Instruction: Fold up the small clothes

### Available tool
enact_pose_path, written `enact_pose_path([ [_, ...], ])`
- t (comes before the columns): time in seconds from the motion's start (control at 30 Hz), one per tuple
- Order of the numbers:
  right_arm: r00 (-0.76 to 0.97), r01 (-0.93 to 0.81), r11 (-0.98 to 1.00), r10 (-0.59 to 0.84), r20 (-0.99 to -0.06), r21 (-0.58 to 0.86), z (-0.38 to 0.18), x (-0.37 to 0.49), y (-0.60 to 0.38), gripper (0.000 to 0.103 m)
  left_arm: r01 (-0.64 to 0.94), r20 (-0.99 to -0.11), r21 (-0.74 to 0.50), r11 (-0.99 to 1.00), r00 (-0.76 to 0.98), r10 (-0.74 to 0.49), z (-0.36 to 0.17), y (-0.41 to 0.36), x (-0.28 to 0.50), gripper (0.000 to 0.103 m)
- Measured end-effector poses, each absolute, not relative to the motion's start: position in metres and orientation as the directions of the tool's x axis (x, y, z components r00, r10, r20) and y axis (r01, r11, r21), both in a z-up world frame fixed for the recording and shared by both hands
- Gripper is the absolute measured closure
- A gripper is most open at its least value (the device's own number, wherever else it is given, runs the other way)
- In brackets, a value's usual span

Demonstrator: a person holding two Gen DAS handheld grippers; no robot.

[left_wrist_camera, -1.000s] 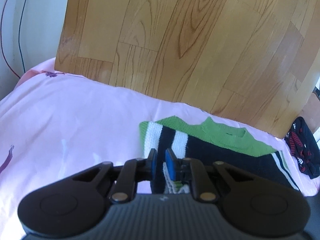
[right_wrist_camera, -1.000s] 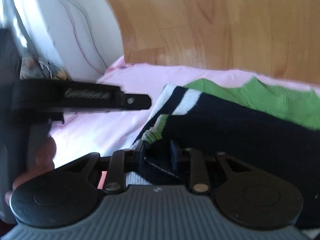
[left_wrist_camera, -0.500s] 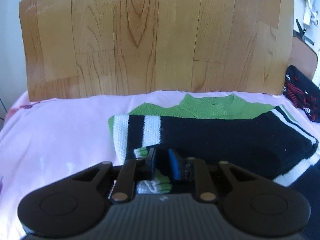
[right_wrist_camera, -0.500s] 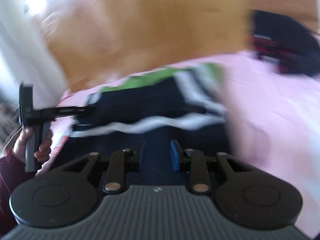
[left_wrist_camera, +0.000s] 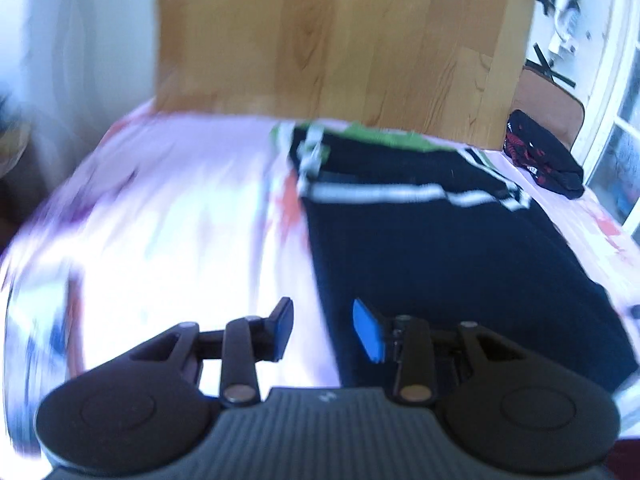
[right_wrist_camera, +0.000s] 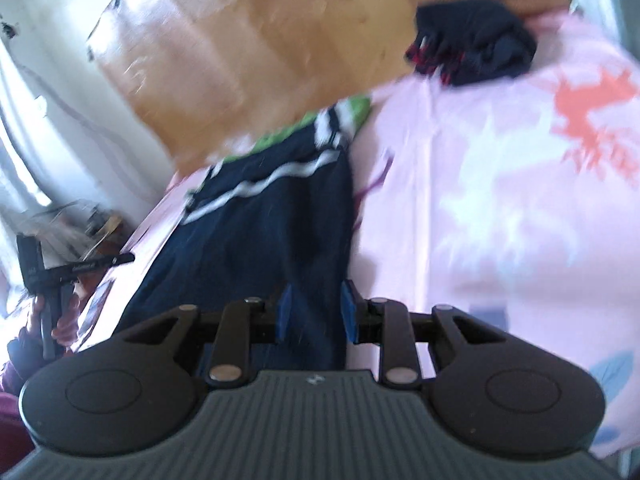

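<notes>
While both grippers' fingers gape, sweater lies flat on bedsheet

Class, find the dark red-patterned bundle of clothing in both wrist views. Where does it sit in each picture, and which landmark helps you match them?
Left wrist view: the dark red-patterned bundle lies at the far right, on the pink sheet's edge.
Right wrist view: the same bundle sits near the top, right of centre.
Shared landmark: the wooden board behind the striped sweater.
</notes>
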State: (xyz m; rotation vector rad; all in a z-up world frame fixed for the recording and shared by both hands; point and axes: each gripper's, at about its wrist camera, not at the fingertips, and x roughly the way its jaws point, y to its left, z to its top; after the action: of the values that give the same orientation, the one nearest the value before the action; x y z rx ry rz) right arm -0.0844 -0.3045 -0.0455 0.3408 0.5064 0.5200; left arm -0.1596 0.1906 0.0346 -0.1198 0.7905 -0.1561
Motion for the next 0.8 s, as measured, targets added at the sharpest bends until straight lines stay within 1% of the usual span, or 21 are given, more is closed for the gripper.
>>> enact_pose_path([
  [0.1,0.697,-0.403,0.799,0.584,-0.416,0.447,-0.055,-0.084,-0.31,0.072,0.025,-0.706,-0.264,0.964,0.676,-0.21,0.029,0.201,-0.205,0.062],
  [0.13,0.678,-0.409,0.79,0.598,-0.428,0.457,-0.058,-0.082,-0.311,0.072,0.004,-0.708,-0.284,0.959,0.674,-0.212,0.028,0.201,-0.213,0.062],
  [0.27,0.61,-0.449,0.757,0.648,-0.456,0.475,-0.061,-0.082,-0.311,0.072,-0.045,-0.698,-0.388,0.92,0.667,-0.261,0.016,0.199,-0.225,0.056],
  [0.3,0.595,-0.459,0.747,0.66,-0.458,0.48,-0.063,-0.082,-0.31,0.072,-0.051,-0.699,-0.398,0.916,0.663,-0.267,0.013,0.198,-0.224,0.053],
  [0.33,0.582,-0.469,0.736,0.674,-0.456,0.489,-0.065,-0.081,-0.309,0.071,-0.057,-0.706,-0.4,0.915,0.656,-0.268,0.009,0.195,-0.222,0.053],
  [0.43,0.573,-0.475,0.707,0.7,-0.426,0.524,-0.07,-0.083,-0.314,0.071,-0.048,-0.718,-0.38,0.924,0.645,-0.262,0.004,0.183,-0.22,0.047],
  [0.47,0.572,-0.472,0.697,0.708,-0.414,0.54,-0.072,-0.083,-0.315,0.071,-0.032,-0.721,-0.377,0.926,0.637,-0.272,0.005,0.179,-0.22,0.049],
  [0.53,0.562,-0.469,0.676,0.725,-0.398,0.569,-0.076,-0.083,-0.317,0.071,-0.007,-0.731,-0.371,0.929,0.619,-0.287,0.005,0.172,-0.221,0.057],
  [0.6,0.552,-0.469,0.657,0.739,-0.385,0.59,-0.08,-0.084,-0.318,0.071,-0.009,-0.748,-0.345,0.939,0.607,-0.269,0.004,0.167,-0.222,0.076],
  [0.63,0.547,-0.47,0.649,0.746,-0.379,0.598,-0.081,-0.083,-0.317,0.071,-0.015,-0.754,-0.334,0.942,0.604,-0.258,0.004,0.168,-0.222,0.082],
  [0.67,0.545,-0.47,0.643,0.751,-0.374,0.605,-0.081,-0.082,-0.316,0.072,-0.026,-0.757,-0.34,0.94,0.6,-0.257,0.004,0.17,-0.221,0.09],
  [0.7,0.543,-0.472,0.638,0.754,-0.37,0.608,-0.082,-0.081,-0.314,0.072,-0.036,-0.757,-0.355,0.934,0.597,-0.264,0.005,0.173,-0.22,0.094],
  [0.73,0.539,-0.474,0.64,0.754,-0.375,0.605,-0.081,-0.079,-0.311,0.08,-0.039,-0.752,-0.374,0.927,0.597,-0.278,0.007,0.177,-0.219,0.094],
  [0.77,0.539,-0.476,0.657,0.743,-0.396,0.584,-0.08,-0.078,-0.307,0.093,-0.038,-0.743,-0.386,0.922,0.605,-0.286,0.011,0.18,-0.219,0.094],
  [0.8,0.542,-0.48,0.67,0.734,-0.41,0.566,-0.079,-0.077,-0.305,0.093,-0.034,-0.726,-0.399,0.916,0.622,-0.293,0.017,0.184,-0.219,0.094],
])
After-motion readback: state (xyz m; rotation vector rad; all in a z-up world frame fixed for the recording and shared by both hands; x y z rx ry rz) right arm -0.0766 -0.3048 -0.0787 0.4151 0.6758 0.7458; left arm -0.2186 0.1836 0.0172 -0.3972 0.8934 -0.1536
